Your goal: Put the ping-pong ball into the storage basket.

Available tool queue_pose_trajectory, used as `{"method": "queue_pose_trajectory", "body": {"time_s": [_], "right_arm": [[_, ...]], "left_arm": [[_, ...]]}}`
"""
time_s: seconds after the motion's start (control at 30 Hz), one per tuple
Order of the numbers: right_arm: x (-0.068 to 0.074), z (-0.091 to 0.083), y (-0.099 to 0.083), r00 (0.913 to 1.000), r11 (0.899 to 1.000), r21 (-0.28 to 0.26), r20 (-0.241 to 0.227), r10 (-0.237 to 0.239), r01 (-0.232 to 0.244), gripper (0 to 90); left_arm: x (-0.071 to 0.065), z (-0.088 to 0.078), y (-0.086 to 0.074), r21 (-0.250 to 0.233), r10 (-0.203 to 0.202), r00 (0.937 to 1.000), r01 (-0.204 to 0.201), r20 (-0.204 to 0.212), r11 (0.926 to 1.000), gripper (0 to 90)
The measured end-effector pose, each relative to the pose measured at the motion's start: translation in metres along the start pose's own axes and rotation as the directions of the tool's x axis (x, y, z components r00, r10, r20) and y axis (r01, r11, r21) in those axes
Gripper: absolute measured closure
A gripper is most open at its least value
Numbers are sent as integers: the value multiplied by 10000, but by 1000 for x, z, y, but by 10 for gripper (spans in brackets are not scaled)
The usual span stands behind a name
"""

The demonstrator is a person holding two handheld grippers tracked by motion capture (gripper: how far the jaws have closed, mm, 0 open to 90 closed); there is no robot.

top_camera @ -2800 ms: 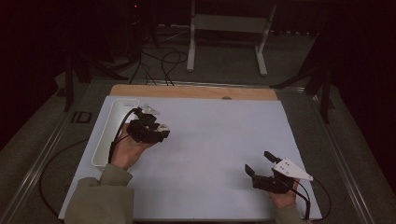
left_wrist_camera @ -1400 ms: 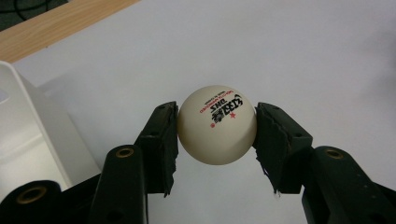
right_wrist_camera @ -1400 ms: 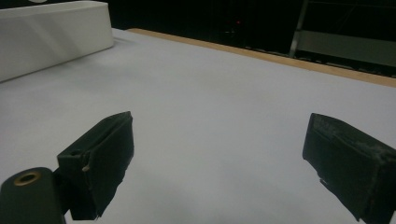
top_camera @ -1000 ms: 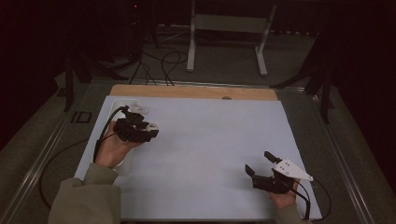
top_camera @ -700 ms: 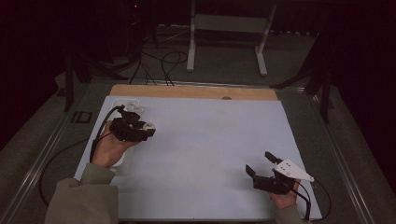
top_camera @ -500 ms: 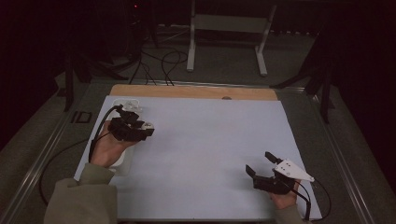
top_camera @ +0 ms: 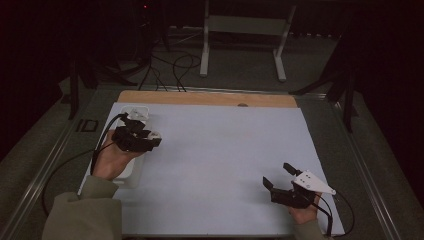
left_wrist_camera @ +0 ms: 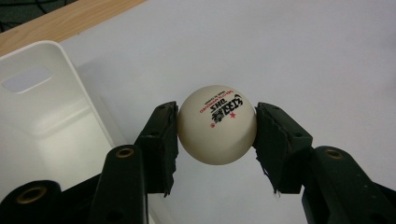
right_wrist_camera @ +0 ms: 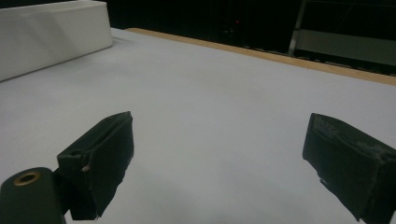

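**Stock on the table: one ball, one tray, two grippers**

Item 1, my left gripper (left_wrist_camera: 217, 126): jaws clamped on one cream table-tennis ball (left_wrist_camera: 217, 124), a pad pressing each side, the red-and-black print facing up. In the left gripper view the ball sits centre frame, above the white sheet and just right of the tray's rim. In the high view this gripper (top_camera: 150, 138) is at left of centre, over the tray's right edge.

Item 2, my right gripper (right_wrist_camera: 219, 158): jaws wide apart, nothing between them, only bare sheet. In the high view it (top_camera: 280, 176) is at lower right.

Item 3, one white plastic tray (left_wrist_camera: 56, 121), left edge of the sheet.

Item 4, one white sheet (top_camera: 225, 150) over the wooden tabletop (top_camera: 200, 98), whose strip shows along the far edge.

Open room: the whole middle of the sheet between my two grippers, which are well apart.
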State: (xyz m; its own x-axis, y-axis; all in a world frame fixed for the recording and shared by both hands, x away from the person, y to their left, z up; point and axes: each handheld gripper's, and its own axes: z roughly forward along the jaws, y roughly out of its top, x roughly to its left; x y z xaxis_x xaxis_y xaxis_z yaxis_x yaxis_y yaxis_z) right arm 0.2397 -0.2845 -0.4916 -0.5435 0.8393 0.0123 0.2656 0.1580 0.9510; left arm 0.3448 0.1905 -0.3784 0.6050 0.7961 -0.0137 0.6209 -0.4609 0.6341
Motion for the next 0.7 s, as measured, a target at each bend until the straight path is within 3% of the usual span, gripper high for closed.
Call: {"method": "queue_pose_trajectory", "body": {"time_s": [0.7], "right_arm": [[0, 0, 0, 10000, 10000, -8, 20, 25, -25, 87]], "left_arm": [[10, -7, -9, 101, -112, 9997, 115, -228, 9999, 510]]}}
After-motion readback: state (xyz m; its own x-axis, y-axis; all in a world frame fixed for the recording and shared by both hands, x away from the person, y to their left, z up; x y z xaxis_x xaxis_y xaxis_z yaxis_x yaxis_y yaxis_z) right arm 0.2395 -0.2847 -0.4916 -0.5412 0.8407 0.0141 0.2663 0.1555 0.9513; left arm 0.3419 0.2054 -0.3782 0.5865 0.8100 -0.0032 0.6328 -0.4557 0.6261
